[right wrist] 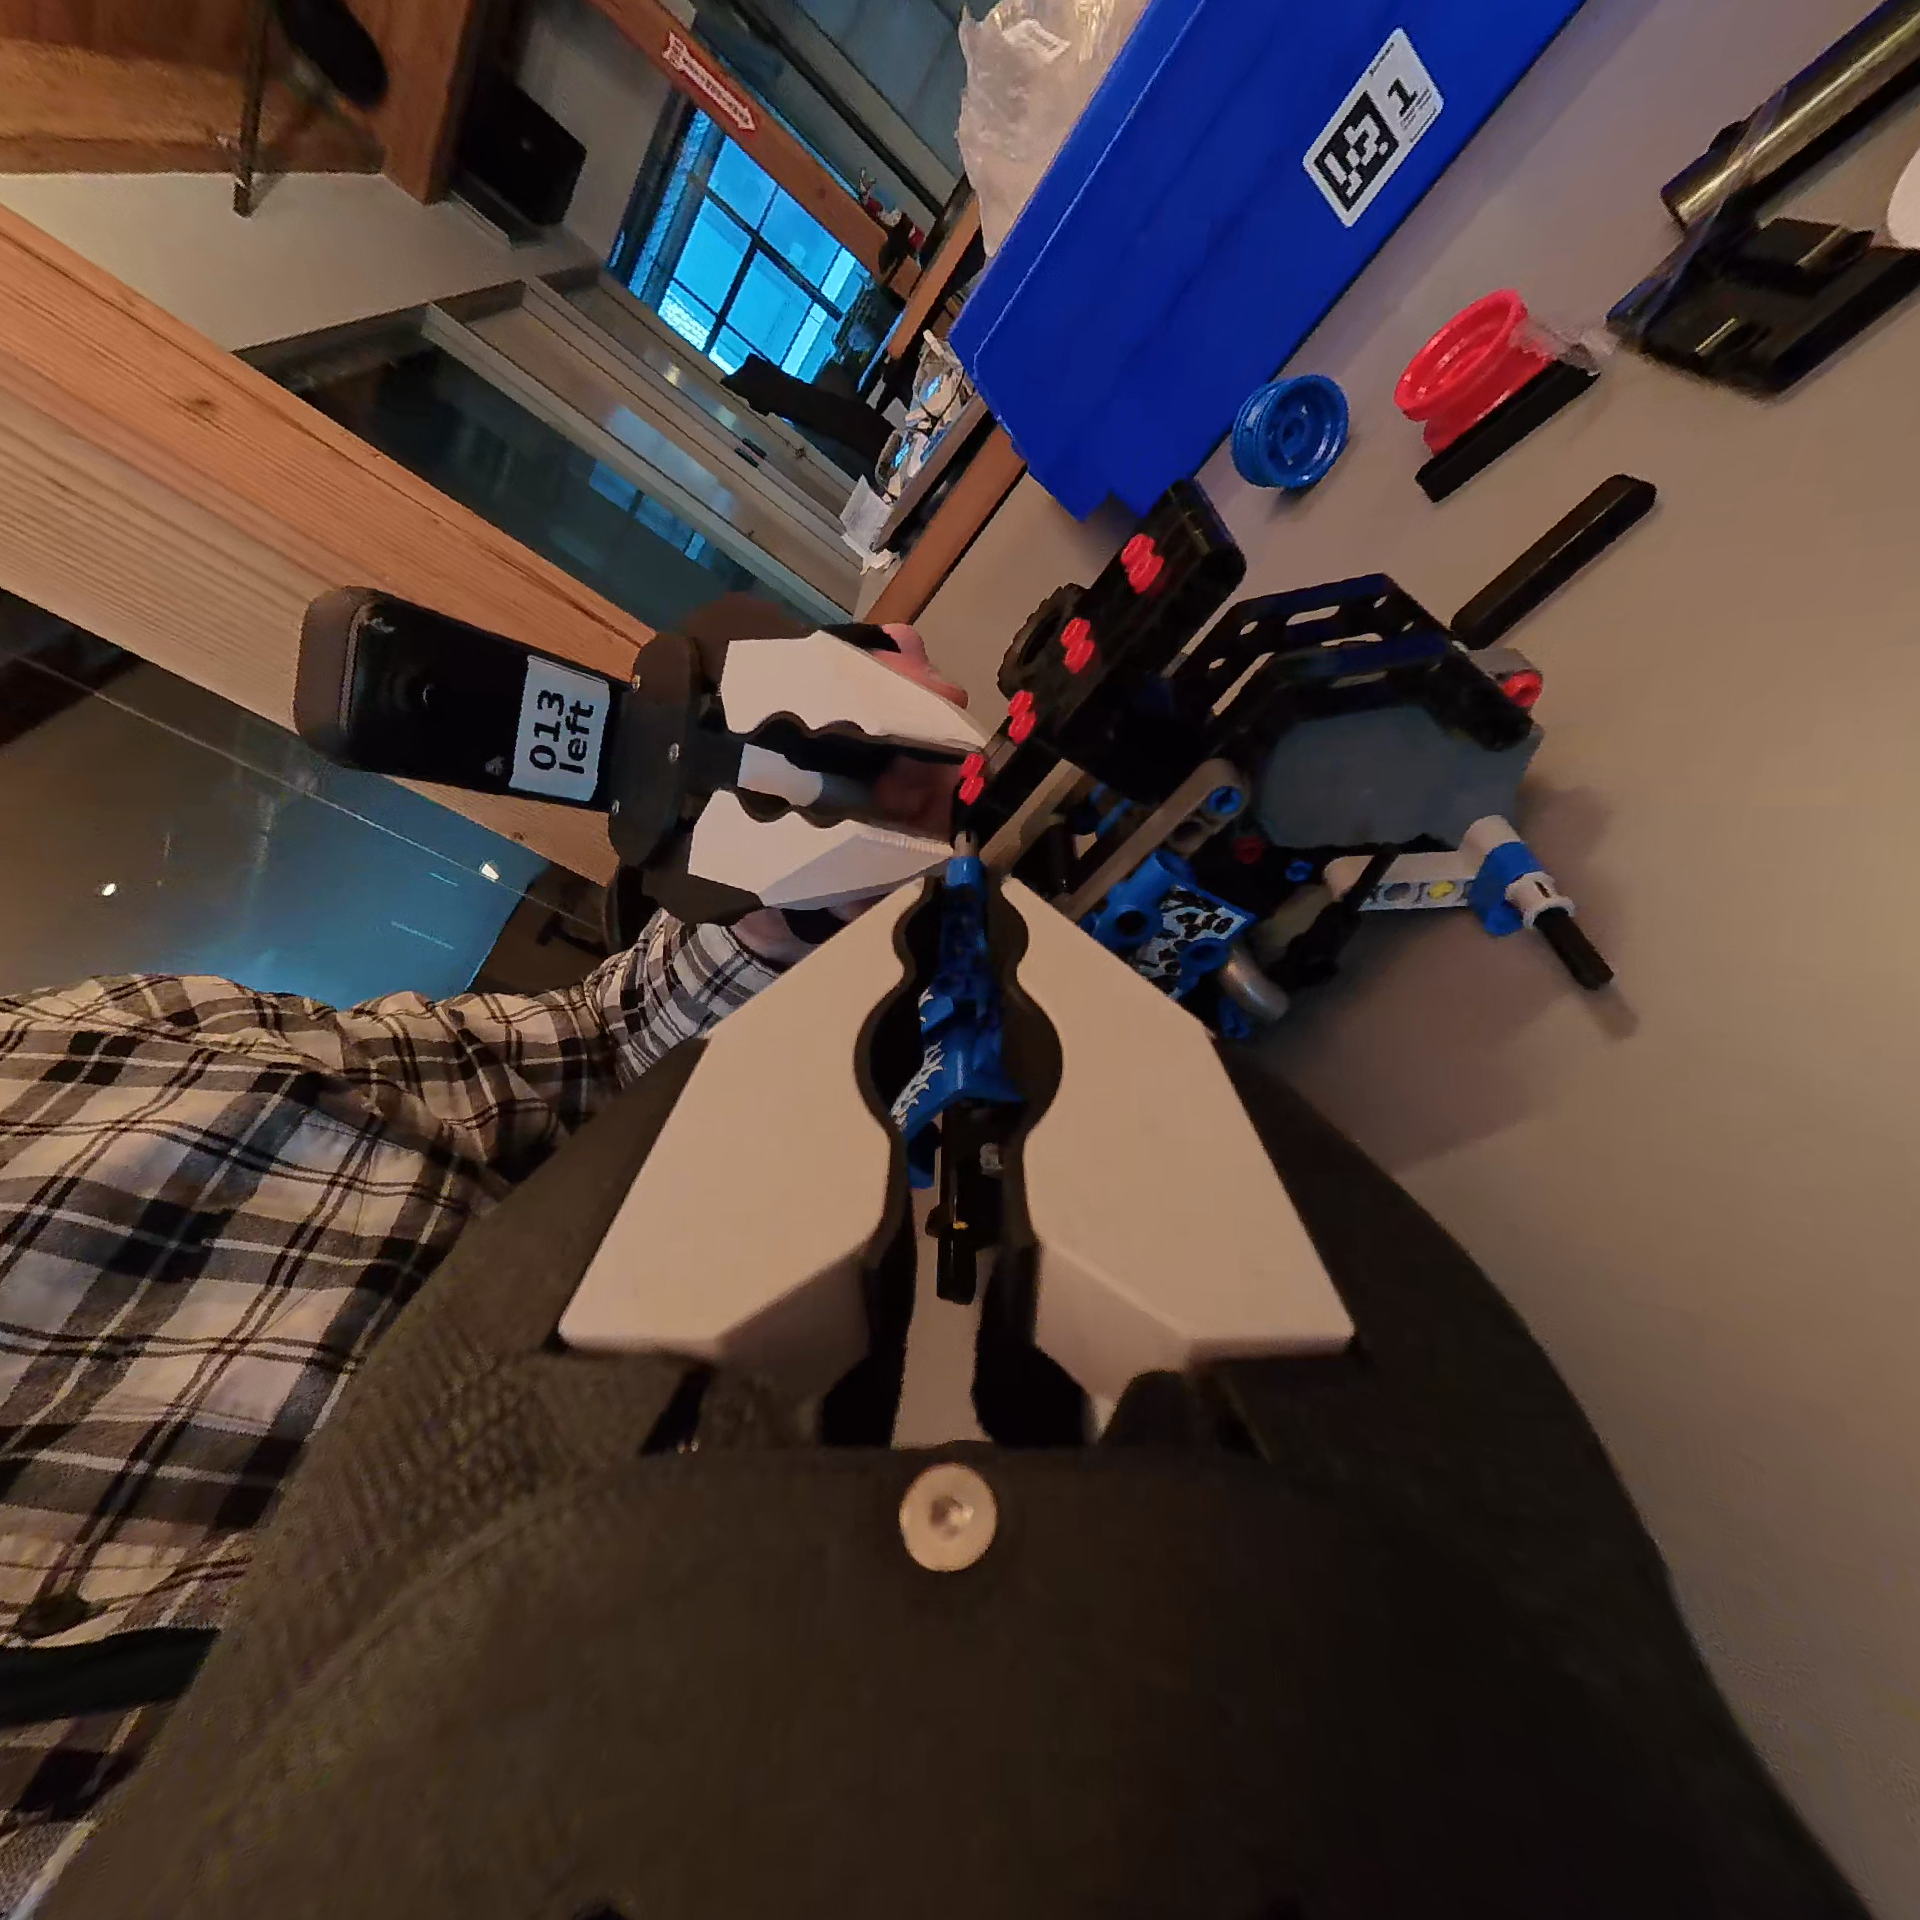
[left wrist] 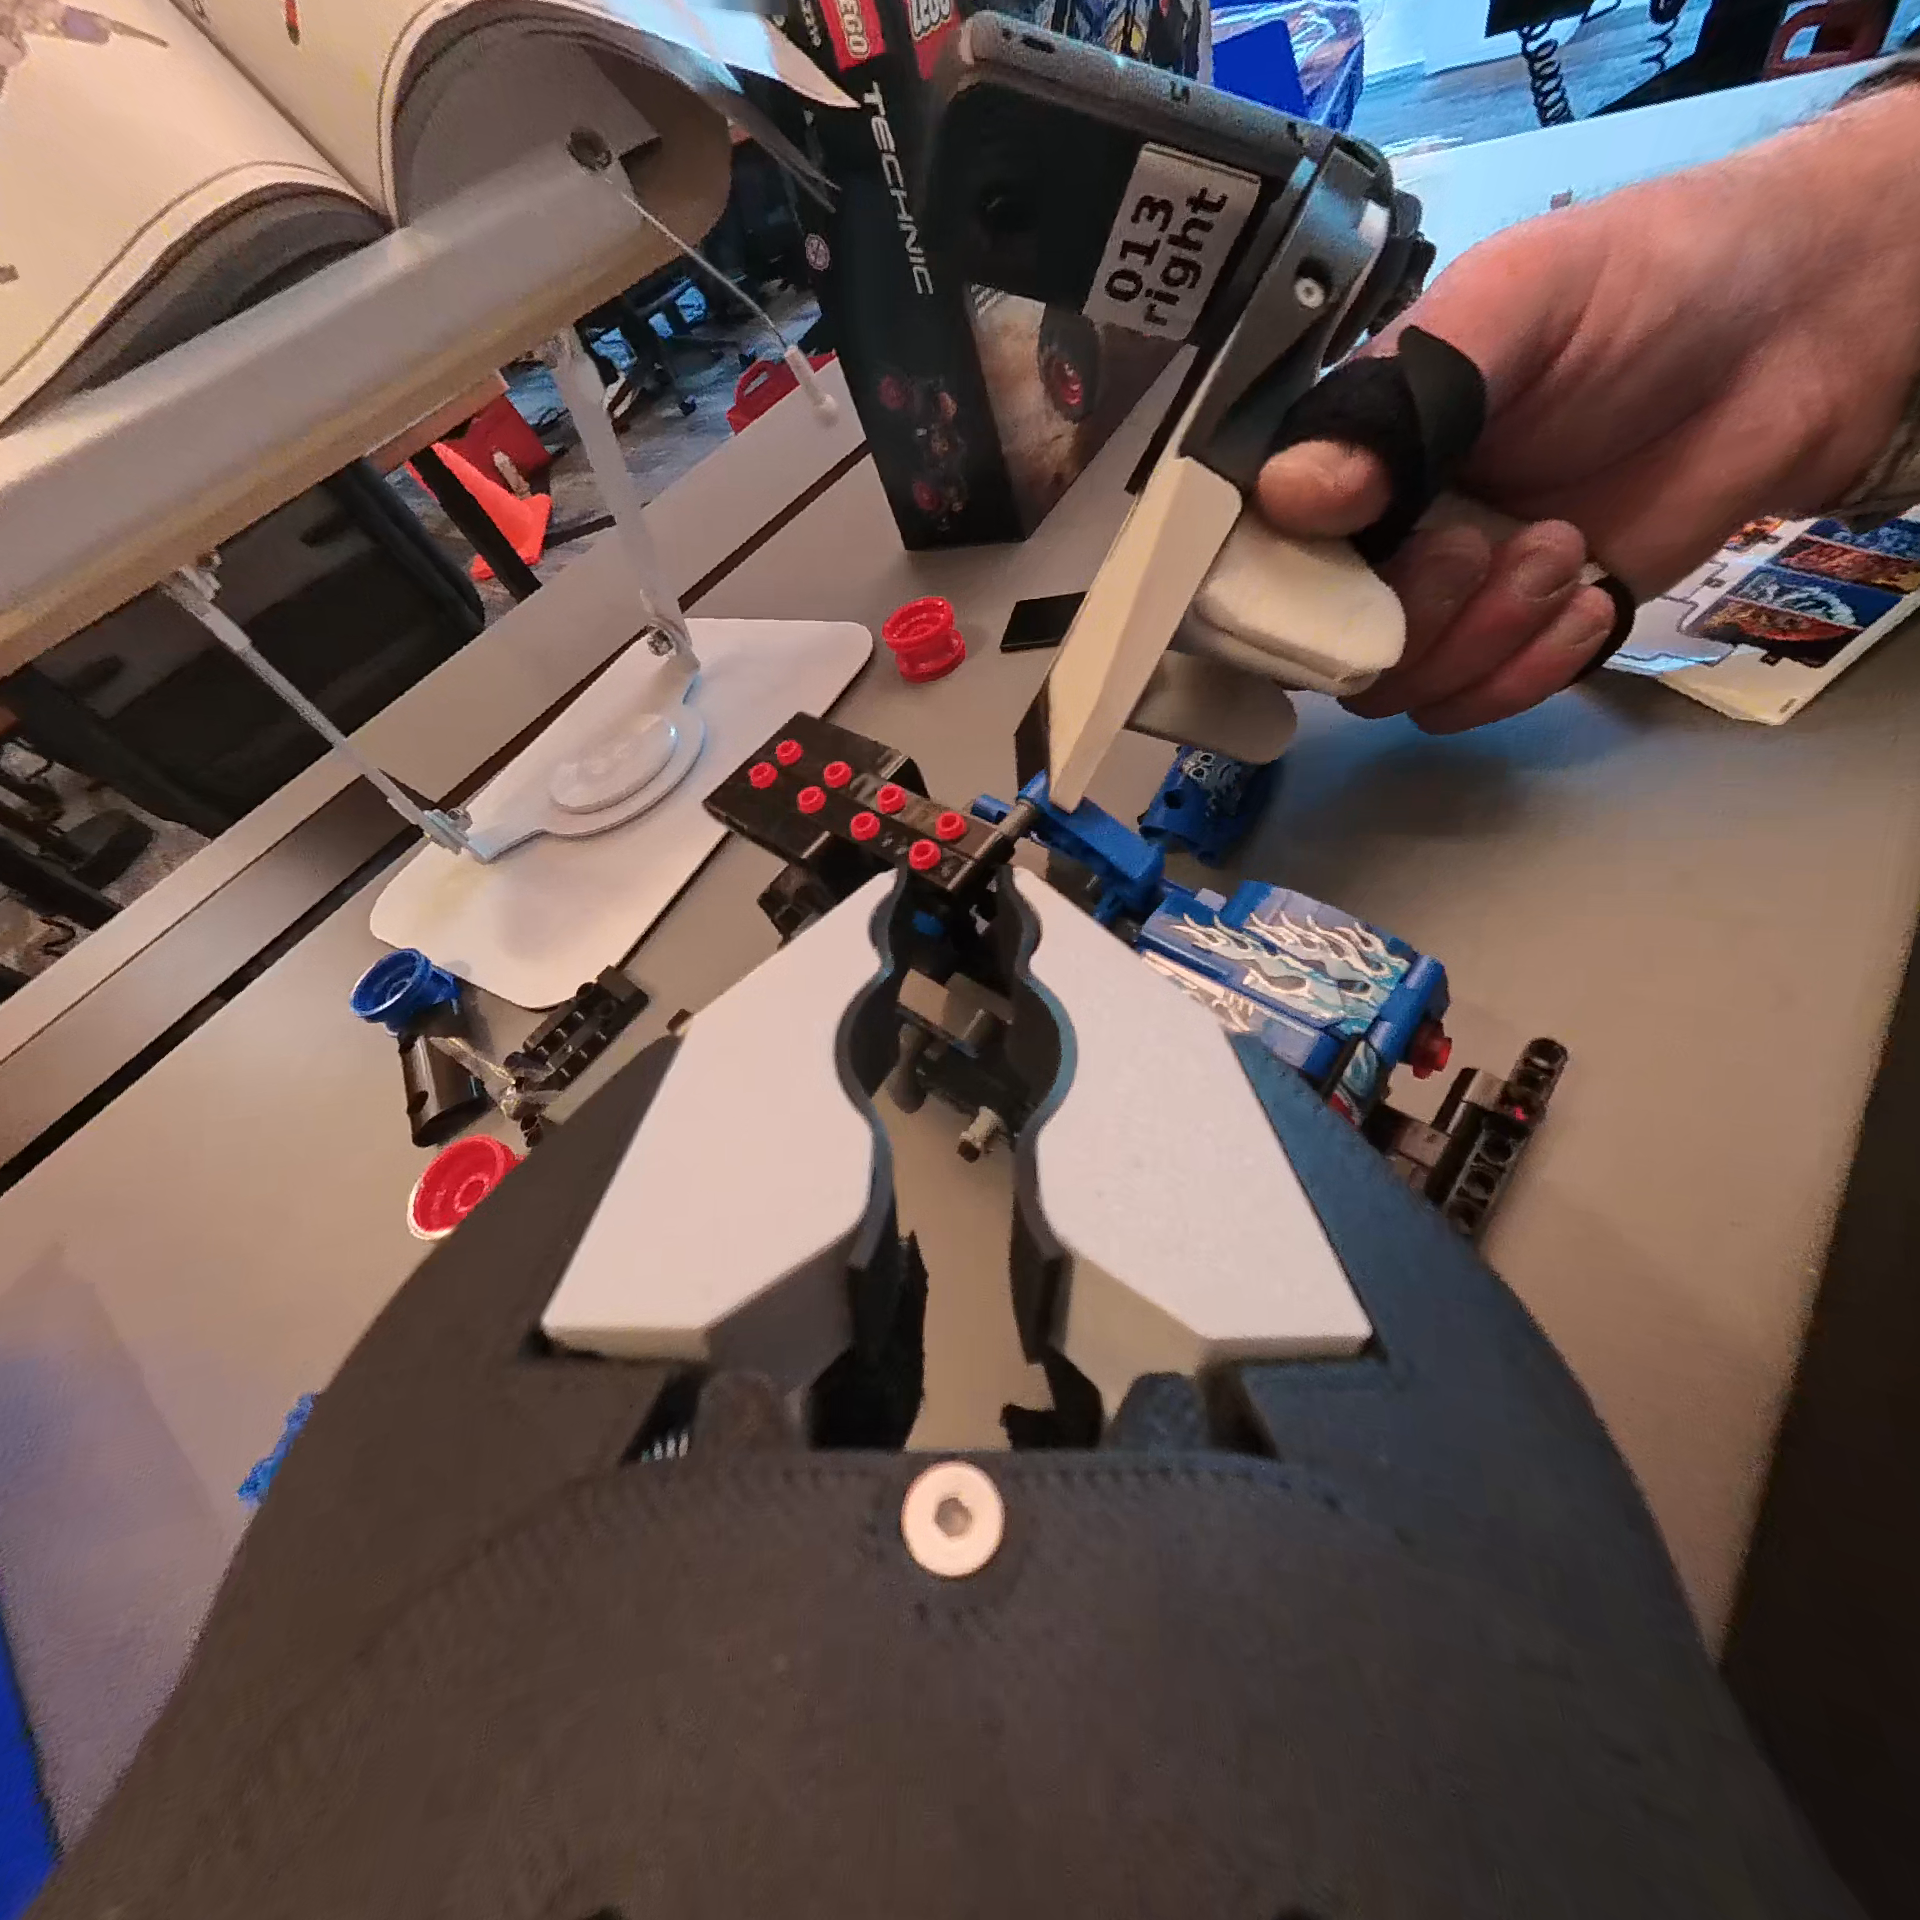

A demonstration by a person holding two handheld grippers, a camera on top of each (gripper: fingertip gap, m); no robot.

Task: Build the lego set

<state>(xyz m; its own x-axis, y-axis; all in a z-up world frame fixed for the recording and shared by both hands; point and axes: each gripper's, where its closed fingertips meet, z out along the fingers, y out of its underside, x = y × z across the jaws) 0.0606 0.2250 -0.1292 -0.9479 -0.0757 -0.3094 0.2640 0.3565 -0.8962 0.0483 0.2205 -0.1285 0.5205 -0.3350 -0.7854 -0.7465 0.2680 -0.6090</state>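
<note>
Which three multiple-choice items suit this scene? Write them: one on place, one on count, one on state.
1. The instruction booklet lies: A on the table; B in a drawer; C on the floor.
2. Loose red wheel rims in the left wrist view: A one; B two; C four.
3. The right gripper is: A open and empty; B shut on a tyre; C shut on a blue flame-printed piece.

Key: A, it lies flat on the tabletop; B, one sits beyond the model, one nearer; C, the piece sits clamped between its fingers.

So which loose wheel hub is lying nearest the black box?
The red hub just left of the black box; the blue hub and other red hub lie much farther away.
</note>
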